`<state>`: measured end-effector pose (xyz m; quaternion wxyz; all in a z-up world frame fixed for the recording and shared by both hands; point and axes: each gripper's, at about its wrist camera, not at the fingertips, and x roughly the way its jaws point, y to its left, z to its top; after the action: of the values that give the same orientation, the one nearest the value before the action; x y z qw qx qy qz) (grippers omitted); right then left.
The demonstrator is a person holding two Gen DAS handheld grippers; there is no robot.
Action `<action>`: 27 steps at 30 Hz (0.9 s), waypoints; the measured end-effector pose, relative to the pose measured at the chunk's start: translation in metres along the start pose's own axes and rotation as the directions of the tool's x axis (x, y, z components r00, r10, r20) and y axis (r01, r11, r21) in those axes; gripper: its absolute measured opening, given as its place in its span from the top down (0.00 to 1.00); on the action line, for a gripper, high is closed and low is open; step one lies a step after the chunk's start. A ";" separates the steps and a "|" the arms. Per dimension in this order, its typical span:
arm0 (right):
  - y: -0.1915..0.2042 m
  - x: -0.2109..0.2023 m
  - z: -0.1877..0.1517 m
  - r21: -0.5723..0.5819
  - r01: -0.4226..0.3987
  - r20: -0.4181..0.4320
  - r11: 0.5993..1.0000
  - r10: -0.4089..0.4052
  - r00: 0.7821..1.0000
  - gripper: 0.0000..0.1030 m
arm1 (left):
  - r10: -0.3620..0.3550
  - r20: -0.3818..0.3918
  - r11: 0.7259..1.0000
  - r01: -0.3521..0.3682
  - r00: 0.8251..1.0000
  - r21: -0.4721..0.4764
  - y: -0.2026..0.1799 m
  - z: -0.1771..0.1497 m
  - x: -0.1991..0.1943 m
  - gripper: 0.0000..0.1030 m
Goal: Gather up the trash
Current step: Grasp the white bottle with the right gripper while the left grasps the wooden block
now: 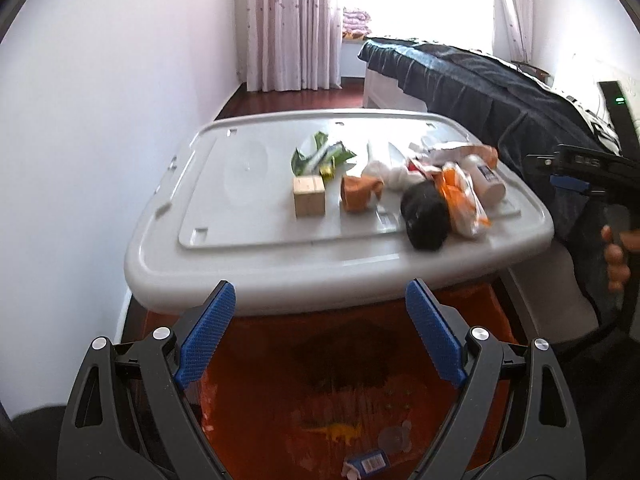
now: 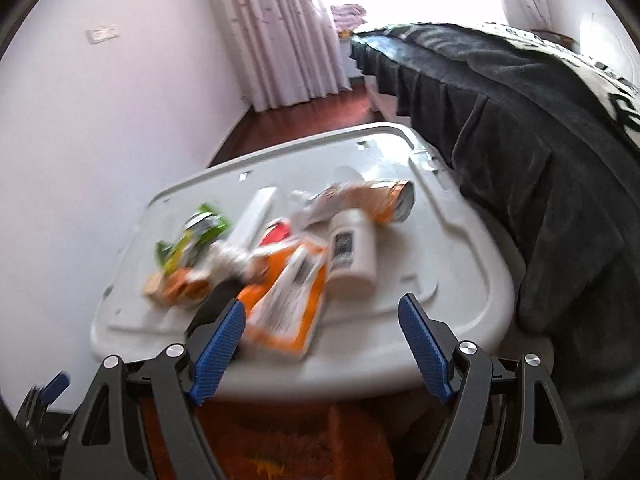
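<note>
- Left gripper (image 1: 320,336): blue-padded fingers spread wide, nothing between them, short of the grey plastic bin lid (image 1: 224,256).
- Right gripper (image 2: 320,350): fingers likewise apart and empty, nearest the orange-and-white crinkled foil wrapper (image 2: 286,304) on the lid's right half.
- Wrapper judged light, soft, slippery; pinch a crumpled edge (flat faces may slide).
- White plastic bottle (image 2: 352,252) just beyond: stiff, probably light; grip across its body.
- Bottle label is blurred, unreadable.
- Small tan wooden block (image 1: 309,196), green wrapper (image 1: 320,156) farther left.
</note>
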<state>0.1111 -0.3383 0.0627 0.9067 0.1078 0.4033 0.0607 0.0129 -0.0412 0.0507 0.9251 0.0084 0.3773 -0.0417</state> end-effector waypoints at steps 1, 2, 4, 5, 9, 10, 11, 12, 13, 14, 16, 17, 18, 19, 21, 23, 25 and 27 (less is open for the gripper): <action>-0.003 0.009 0.007 0.007 0.011 -0.013 1.000 -0.011 1.000 0.25 | 0.002 0.002 1.000 -0.002 1.000 -0.007 0.002 0.003 0.003 0.18; -0.006 0.021 0.015 0.013 0.022 -0.031 1.000 -0.021 0.999 0.25 | 0.002 0.003 1.000 -0.002 1.000 -0.014 0.004 0.005 0.005 0.18; -0.009 0.038 0.025 0.011 0.041 -0.060 0.999 -0.040 0.997 0.28 | 0.004 0.001 1.000 -0.004 1.000 -0.026 0.007 0.006 0.009 0.18; -0.010 0.048 0.029 0.008 0.051 -0.077 0.999 -0.051 0.996 0.29 | 0.004 -0.002 1.000 -0.004 1.000 -0.030 0.009 0.006 0.012 0.18; -0.013 0.088 0.038 0.003 0.079 -0.158 0.997 -0.077 0.984 0.39 | 0.013 -0.022 1.000 -0.014 1.000 -0.020 0.011 0.000 0.021 0.17; -0.013 0.098 0.040 0.002 0.085 -0.172 0.996 -0.084 0.982 0.41 | 0.020 -0.024 1.000 -0.020 1.000 -0.016 0.012 -0.001 0.023 0.18; -0.014 0.109 0.041 -0.003 0.093 -0.193 0.996 -0.092 0.977 0.44 | 0.020 -0.025 1.000 -0.020 0.999 -0.012 0.012 -0.003 0.024 0.17; -0.015 0.118 0.041 -0.002 0.096 -0.211 0.995 -0.094 0.973 0.46 | 0.020 -0.027 1.000 -0.021 0.999 -0.010 0.013 -0.003 0.025 0.17; -0.015 0.125 0.041 0.006 0.094 -0.226 0.996 -0.091 0.970 0.50 | 0.020 -0.028 1.000 -0.021 0.999 -0.009 0.013 -0.004 0.026 0.17; -0.016 0.133 0.041 0.010 0.093 -0.243 0.996 -0.088 0.966 0.54 | 0.020 -0.030 1.000 -0.020 0.999 -0.010 0.014 -0.004 0.026 0.17; -0.015 0.146 0.043 0.000 0.103 -0.263 0.995 -0.099 0.960 0.55 | 0.011 -0.034 1.000 -0.011 0.999 -0.017 0.016 -0.005 0.028 0.18; -0.012 0.148 0.043 -0.018 0.116 -0.254 0.993 -0.117 0.960 0.55 | 0.010 -0.035 1.000 -0.011 0.999 -0.019 0.017 -0.006 0.029 0.18; -0.009 0.151 0.045 -0.047 0.135 -0.250 0.990 -0.143 0.958 0.55 | 0.009 -0.037 1.000 -0.010 0.999 -0.022 0.017 -0.006 0.030 0.18; -0.008 0.153 0.046 -0.058 0.144 -0.245 0.988 -0.154 0.957 0.55 | 0.007 -0.040 1.000 -0.008 0.999 -0.025 0.018 -0.007 0.031 0.17; -0.007 0.155 0.046 -0.066 0.150 -0.238 0.986 -0.162 0.958 0.55 | 0.009 -0.047 1.000 -0.010 0.999 -0.030 0.018 -0.008 0.033 0.18; -0.008 0.156 0.048 -0.069 0.149 -0.233 0.986 -0.161 0.959 0.55 | 0.012 -0.051 0.999 -0.014 0.999 -0.032 0.018 -0.009 0.034 0.17; -0.007 0.156 0.048 -0.068 0.152 -0.227 0.986 -0.163 0.960 0.55 | 0.016 -0.053 0.999 -0.018 0.998 -0.035 0.019 -0.010 0.035 0.18; -0.006 0.153 0.046 -0.078 0.156 -0.222 0.985 -0.170 0.960 0.55 | 0.021 -0.049 0.999 -0.023 0.999 -0.037 0.020 -0.011 0.035 0.18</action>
<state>0.2479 -0.3203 -0.0185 0.8593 0.0393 0.5099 0.0097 0.0319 -0.0235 0.0183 0.9160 -0.0037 0.4004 -0.0241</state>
